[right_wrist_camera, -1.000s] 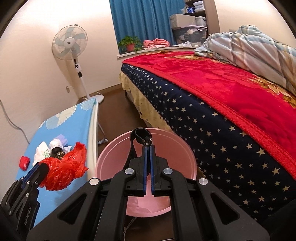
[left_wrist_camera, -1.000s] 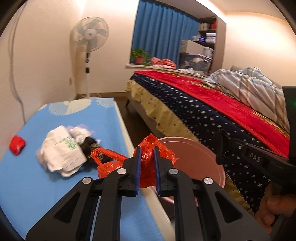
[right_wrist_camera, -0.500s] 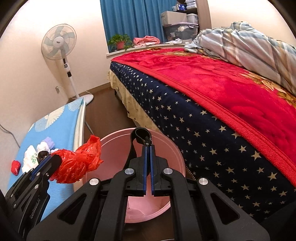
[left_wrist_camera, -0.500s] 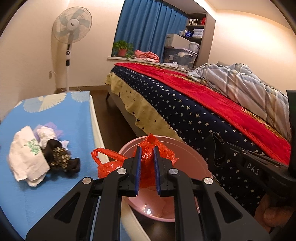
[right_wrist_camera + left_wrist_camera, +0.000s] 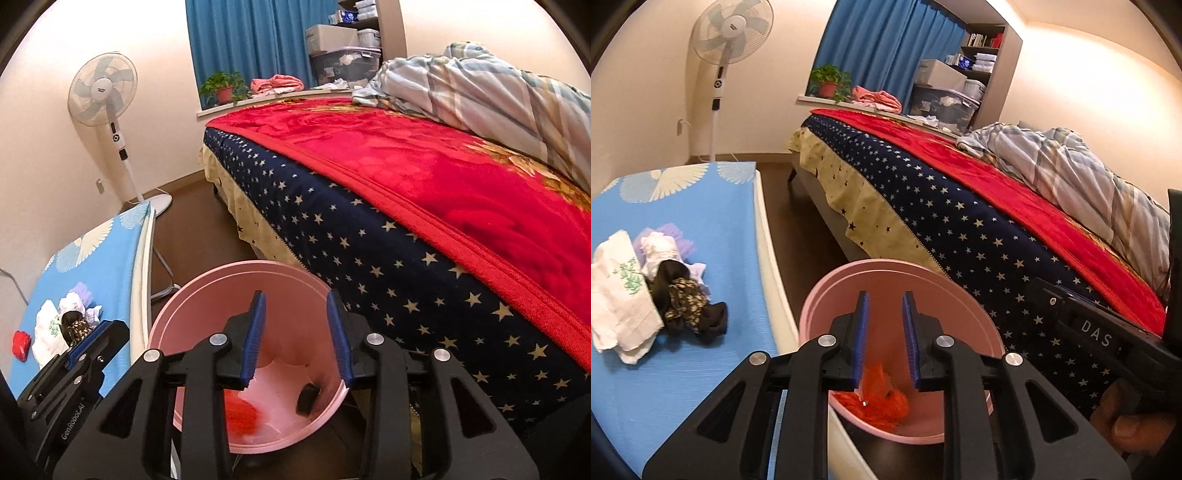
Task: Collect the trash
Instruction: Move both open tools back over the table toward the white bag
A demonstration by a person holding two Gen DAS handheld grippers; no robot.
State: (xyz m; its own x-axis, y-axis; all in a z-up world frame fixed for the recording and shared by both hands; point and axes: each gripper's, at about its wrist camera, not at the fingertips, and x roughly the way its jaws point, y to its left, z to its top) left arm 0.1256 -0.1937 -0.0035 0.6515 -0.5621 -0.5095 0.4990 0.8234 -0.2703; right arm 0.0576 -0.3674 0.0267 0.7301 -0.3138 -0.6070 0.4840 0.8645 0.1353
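Note:
The pink bin (image 5: pixel 849 271) stands on the floor between the blue-covered board and the bed. A crumpled red plastic bag (image 5: pixel 881 400) lies inside it. My left gripper (image 5: pixel 884 304) hangs over the bin, its jaws opening with nothing between them. In the right wrist view my right gripper (image 5: pixel 295 301) also hangs over the bin (image 5: pixel 207 280), jaws opening and empty. Below it the red bag (image 5: pixel 240 410) and a small black piece (image 5: pixel 308 397) rest in the bin. A pile of white paper and dark scraps (image 5: pixel 646 295) lies on the board.
The blue board (image 5: pixel 713 206) has a white edge beside the bin. A small red item (image 5: pixel 20 343) lies at its left side. The bed (image 5: pixel 406 229) with a starred cover borders the bin on the right. A standing fan (image 5: pixel 729 29) is at the wall. A hand (image 5: pixel 1123 421) holds the right gripper.
The left gripper swung from over the board to above the bin and let go of the red bag, which dropped in. The right gripper opened and the black strap fell into the bin.

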